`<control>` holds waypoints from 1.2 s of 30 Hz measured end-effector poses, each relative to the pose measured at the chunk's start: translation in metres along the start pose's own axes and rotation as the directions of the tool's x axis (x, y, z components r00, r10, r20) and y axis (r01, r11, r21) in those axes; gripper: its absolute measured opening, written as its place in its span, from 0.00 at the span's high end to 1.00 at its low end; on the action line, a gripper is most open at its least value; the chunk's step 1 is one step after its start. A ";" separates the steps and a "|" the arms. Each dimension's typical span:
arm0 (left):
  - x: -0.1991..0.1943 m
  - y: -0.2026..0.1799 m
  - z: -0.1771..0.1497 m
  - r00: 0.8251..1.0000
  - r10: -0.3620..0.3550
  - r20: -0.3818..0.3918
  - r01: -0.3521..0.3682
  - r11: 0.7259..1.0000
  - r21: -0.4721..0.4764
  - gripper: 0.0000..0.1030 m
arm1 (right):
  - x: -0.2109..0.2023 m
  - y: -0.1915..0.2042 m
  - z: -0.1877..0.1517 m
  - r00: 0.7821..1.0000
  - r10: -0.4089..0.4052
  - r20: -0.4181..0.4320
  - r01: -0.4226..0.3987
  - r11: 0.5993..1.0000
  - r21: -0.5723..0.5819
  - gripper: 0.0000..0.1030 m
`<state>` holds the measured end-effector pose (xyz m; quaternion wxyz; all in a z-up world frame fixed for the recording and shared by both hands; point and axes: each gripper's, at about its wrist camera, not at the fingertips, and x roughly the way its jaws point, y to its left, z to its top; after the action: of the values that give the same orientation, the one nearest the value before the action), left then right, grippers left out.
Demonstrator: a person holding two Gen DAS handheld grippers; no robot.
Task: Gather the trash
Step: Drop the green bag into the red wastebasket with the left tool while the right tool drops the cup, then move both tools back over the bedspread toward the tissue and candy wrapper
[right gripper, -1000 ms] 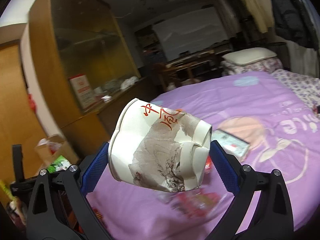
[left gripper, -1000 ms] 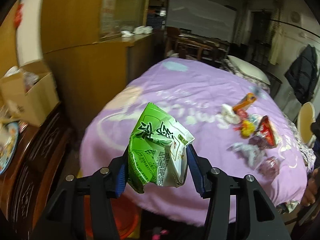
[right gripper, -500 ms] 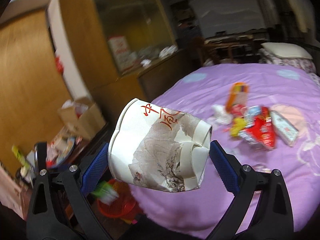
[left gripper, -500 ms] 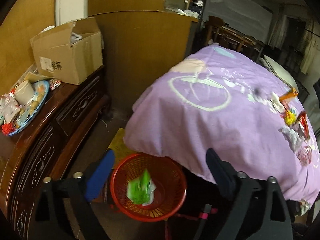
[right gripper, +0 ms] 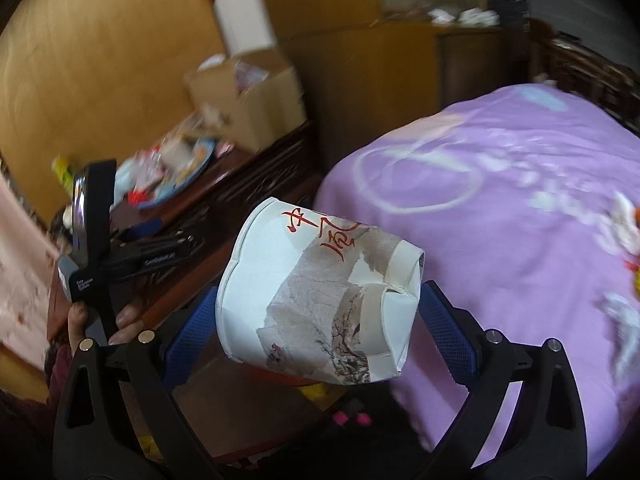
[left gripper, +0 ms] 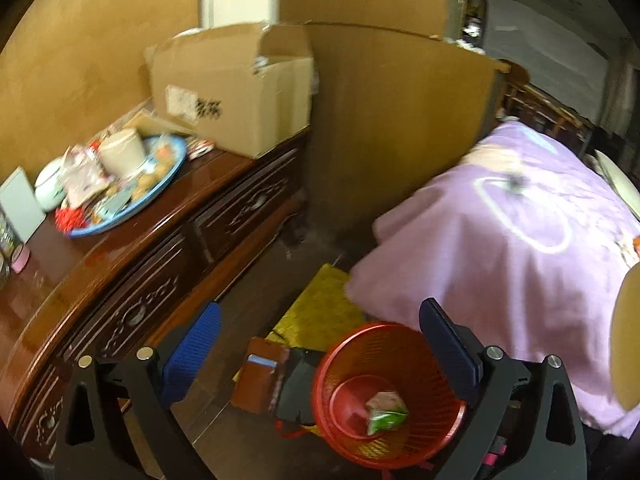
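— Left gripper: jaws spread wide, nothing between the blue pads. Directly below and slightly right of the gap, the red basket on the floor, with a green snack bag lying at the bottom.

— And the right gripper?

— Clenched on a crushed paper cup. Long axis lying roughly crosswise between the pads, wide rim toward the left pad, folded base toward the right. Pinched at both ends, dented, tilted a little.

— Basket relative to that cup?

— Mostly hidden in the right wrist view. Only a sliver of red under the cup's lower edge, so probably below and just ahead of the jaws. Cannot tell exact offset.

— Nearer hand for the drop?

— Left one already over the basket but empty. Right one holding the load, so the coming move likely a short carry forward and down, then a release above the opening. Judging by the left view, basket at the foot of the purple bed cover, beside a yellow mat and a brown wallet.

— Risks?

— Light cup, wide mouth: could bounce off the rim if let go off-centre. Left gripper's handle close by in the right view, so some care over crowding.

— More trash left?

— A few wrappers at the bed's right edge, blurred. Worktop clutter on a blue plate, unclear whether trash.
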<state>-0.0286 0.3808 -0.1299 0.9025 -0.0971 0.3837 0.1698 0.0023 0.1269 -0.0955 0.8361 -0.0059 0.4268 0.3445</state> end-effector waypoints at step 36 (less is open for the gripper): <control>-0.053 -0.084 -0.011 0.990 -0.138 0.023 0.131 0.973 0.188 0.06 | -0.074 -0.050 -0.037 0.982 -0.153 0.111 0.133 0.977 0.168 0.07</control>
<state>-0.0378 0.2873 -0.0956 0.9238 -0.0349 0.3741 0.0732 -0.0244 0.0349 -0.0805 0.8813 0.0518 0.3990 0.2478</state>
